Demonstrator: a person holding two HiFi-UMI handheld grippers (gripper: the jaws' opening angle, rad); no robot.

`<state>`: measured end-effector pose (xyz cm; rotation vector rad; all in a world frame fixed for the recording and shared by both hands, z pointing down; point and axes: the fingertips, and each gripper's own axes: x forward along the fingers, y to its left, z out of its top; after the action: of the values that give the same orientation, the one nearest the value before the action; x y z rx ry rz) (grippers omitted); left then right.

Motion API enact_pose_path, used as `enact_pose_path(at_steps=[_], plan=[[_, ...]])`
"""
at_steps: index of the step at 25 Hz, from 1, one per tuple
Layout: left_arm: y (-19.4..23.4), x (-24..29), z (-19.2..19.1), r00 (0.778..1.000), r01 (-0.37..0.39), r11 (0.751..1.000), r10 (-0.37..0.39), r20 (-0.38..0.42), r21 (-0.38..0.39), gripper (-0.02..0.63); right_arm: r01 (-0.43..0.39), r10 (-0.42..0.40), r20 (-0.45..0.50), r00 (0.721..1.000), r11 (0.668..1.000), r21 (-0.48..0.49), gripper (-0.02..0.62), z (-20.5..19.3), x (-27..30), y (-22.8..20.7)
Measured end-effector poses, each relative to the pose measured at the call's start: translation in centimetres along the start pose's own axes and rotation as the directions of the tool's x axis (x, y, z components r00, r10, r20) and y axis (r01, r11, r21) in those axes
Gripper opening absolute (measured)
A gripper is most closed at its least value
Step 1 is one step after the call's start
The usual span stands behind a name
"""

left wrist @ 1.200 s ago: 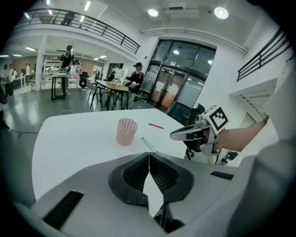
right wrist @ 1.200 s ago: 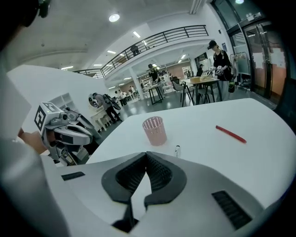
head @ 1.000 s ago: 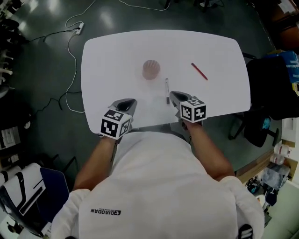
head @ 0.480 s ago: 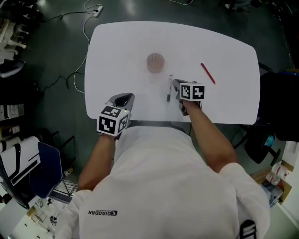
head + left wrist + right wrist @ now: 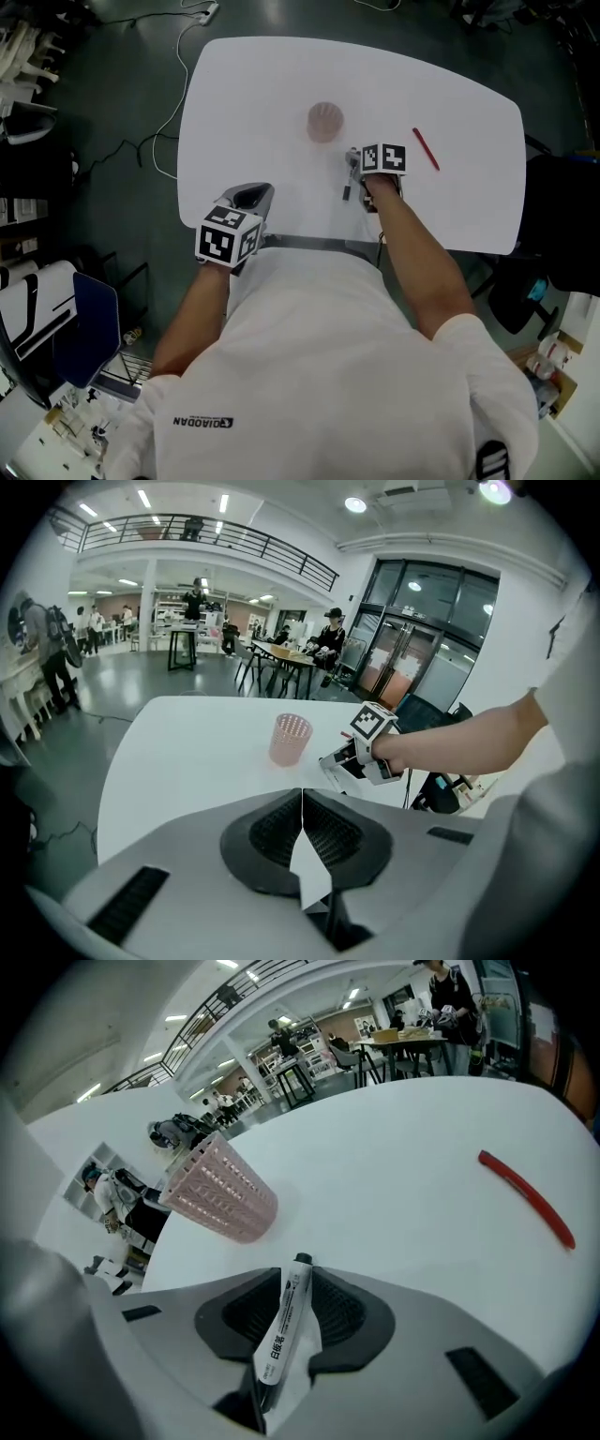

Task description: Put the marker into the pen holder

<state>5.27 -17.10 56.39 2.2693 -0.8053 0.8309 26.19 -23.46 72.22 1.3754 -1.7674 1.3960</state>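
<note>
Down at the table (image 5: 262,84) with the right gripper (image 5: 295,1277), jaws just opened to their widest and set astride the marker (image 5: 284,1321), one pad on each side, not pressing on it. Flat on the tabletop, that marker, long axis running along the gap between the jaws but slanted a little across it. Small black end poking just past the jaw tips toward the pink holder (image 5: 220,1190), darker end back under the gripper body. In the head view, laid roughly straight away from the person, far end aimed just right of the holder, near it but apart. Holder upright, well in from the table edges. Off to the right, well apart from both, a red pen (image 5: 527,1197) lying slantwise. Left gripper (image 5: 302,797) held over the table's near edge, jaws pressed together with nothing between them, pointed across toward the holder and the right gripper.
</note>
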Motion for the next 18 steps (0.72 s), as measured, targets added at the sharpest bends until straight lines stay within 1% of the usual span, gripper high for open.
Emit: enact_pose_path(at_steps=[3,6,9,12,15,17,18], plan=[[0.7,-0.8,-0.3,1.000,0.009,1.000,-0.009,0.000,0.015,0.029,0.044,-0.045,-0.034,0.998,0.998,-0.035,0.110,-0.2,0.4,0.2],[1.2,-1.3,-0.3,1.000,0.014,1.000,-0.015,0.013,0.022,0.029,0.053,-0.056,-0.054,0.997,0.997,-0.058,0.091,-0.4,0.6,0.2],[1.5,-1.2,-0.4,0.999,0.028,0.999,-0.029,0.017,0.035,0.029,0.059,-0.064,-0.054,0.996,0.994,-0.094,0.087,-0.5,0.6,0.2],[1.4,-1.2,-0.7,0.999,0.044,0.998,-0.044,0.014,0.041,0.029,0.067,-0.072,-0.031,0.997,0.987,-0.146,0.087,-0.5,0.6,0.4],[1.1,-1.1,-0.8,0.998,0.061,0.997,-0.061,0.017,0.044,0.029,0.043,-0.046,-0.015,0.999,0.988,-0.147,0.086,-1.0,0.1,0.2],[1.2,-1.2,-0.8,0.997,0.070,0.997,-0.070,0.016,0.043,0.029,0.007,-0.007,-0.004,1.000,0.992,-0.126,0.086,-1.3,-0.4,0.4],[1.4,-1.2,-0.7,0.997,0.071,0.997,-0.072,0.018,0.042,0.029,-0.016,0.018,0.017,1.000,0.994,-0.110,0.086,-1.2,-0.8,0.7]])
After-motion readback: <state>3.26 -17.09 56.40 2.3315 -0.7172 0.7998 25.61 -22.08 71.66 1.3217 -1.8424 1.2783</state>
